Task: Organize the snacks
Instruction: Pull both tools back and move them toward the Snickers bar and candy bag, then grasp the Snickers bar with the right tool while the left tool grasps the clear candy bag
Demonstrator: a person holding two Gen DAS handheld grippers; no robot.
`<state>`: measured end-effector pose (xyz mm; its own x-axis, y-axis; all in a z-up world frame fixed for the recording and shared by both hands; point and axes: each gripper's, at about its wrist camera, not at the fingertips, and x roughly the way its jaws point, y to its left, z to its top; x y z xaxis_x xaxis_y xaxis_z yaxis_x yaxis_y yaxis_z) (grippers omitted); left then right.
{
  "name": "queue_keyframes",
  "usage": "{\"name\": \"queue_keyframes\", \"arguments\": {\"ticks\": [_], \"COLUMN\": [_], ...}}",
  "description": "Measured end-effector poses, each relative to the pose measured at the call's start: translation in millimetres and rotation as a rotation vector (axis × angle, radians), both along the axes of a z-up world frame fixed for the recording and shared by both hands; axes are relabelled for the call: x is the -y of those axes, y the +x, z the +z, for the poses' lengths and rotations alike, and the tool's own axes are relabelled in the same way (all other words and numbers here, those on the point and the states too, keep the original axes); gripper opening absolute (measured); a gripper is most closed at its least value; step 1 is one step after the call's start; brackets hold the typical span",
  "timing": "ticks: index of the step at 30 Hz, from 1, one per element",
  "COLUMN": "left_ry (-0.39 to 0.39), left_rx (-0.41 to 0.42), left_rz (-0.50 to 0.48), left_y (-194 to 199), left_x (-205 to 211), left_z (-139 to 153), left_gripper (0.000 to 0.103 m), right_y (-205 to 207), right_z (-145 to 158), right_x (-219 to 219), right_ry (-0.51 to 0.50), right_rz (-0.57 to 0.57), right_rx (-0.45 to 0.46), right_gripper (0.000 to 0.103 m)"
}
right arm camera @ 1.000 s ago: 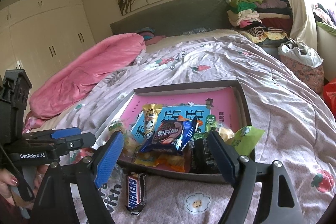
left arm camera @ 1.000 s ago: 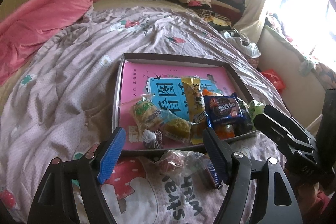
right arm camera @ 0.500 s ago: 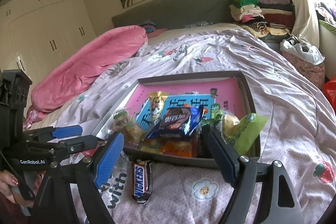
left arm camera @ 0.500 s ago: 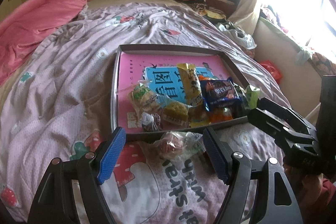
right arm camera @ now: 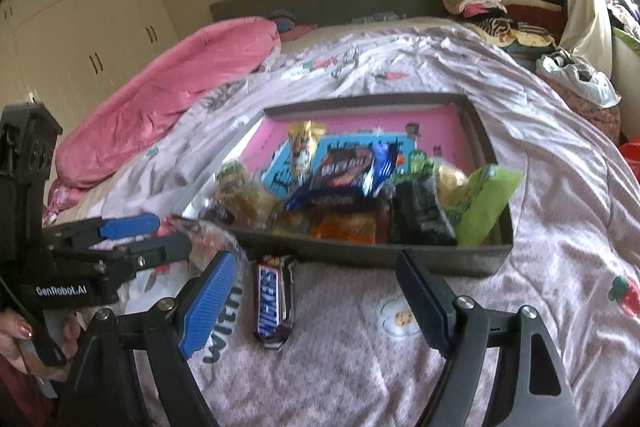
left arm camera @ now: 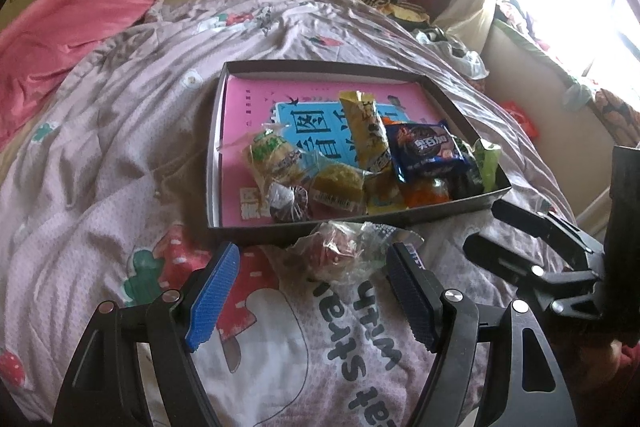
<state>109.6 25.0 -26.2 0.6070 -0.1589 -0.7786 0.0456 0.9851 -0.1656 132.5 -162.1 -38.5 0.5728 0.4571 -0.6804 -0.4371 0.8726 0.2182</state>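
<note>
I'm hovering my right claw (right arm camera: 316, 301) wide open and empty over the Snickers bar (right arm camera: 273, 303), which is lying on the bed just short of the tray (right arm camera: 372, 257), long axis pointing away from me, nearer the blue left finger. My left claw (left arm camera: 312, 295) is also gaping empty, lining up on the clear-wrapped snack (left arm camera: 344, 251) straight ahead.

Left gripper (left arm camera: 312, 291) has been pulled back from the shallow dark cardboard tray (left arm camera: 400, 223); the crinkled clear-wrapped reddish snack (left arm camera: 344, 253), previously at the finger roots, is now framed between the spread fingertips. Right gripper (right arm camera: 316, 303) likewise retracted: the brown Snickers bar (right arm camera: 274, 303) is now seen further up between its open fingers.
</note>
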Motion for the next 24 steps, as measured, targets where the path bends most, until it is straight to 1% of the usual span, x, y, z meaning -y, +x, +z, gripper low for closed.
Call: {"name": "queue_keyframes", "arguments": {"ticks": [9, 12, 14, 16, 19, 21, 24], "left_ry": [-0.005, -0.007, -0.009, -0.014, -0.016, -0.020, -0.022], "left_rx": [-0.017, -0.024, -0.030, -0.035, -0.042, -0.047, -0.053], "left_rz": [-0.005, -0.009, -0.010, -0.013, -0.016, -0.019, -0.024], "left_y": [0.0, -0.2, 0.4, 1.1, 2.0, 2.6, 3.8], "left_x": [0.7, 1.6, 2.1, 3.1, 4.8, 5.8, 7.6], "left_z": [-6.3, -9.4, -11.6, -13.5, -16.8, -18.7, -21.2], "left_gripper": [0.077, 0.077, 0.077, 0.077, 0.077, 0.077, 0.077], "right_y": [-6.5, -7.8, -8.6, -7.4, -6.9, -6.3, -5.9], "right_z": [-16.7, -21.7, -24.7, -29.0, -34.2, -35.9, -38.5], "right_x": [-13.7, -19.1, -22.8, -26.0, -30.0, -32.7, -37.7], "right_ry": [-0.079, -0.105, -0.115, -0.127, -0.136, -0.134, -0.135], "right_rz": [0.040, 0.053, 0.064, 0.073, 0.087, 0.098, 0.117], "right_rx": [-0.043, -0.044, -0.039, -0.047, -0.048, -0.047, -0.045], "right_gripper": [0.082, 0.081, 0.077, 0.068, 0.060, 0.055, 0.052]}}
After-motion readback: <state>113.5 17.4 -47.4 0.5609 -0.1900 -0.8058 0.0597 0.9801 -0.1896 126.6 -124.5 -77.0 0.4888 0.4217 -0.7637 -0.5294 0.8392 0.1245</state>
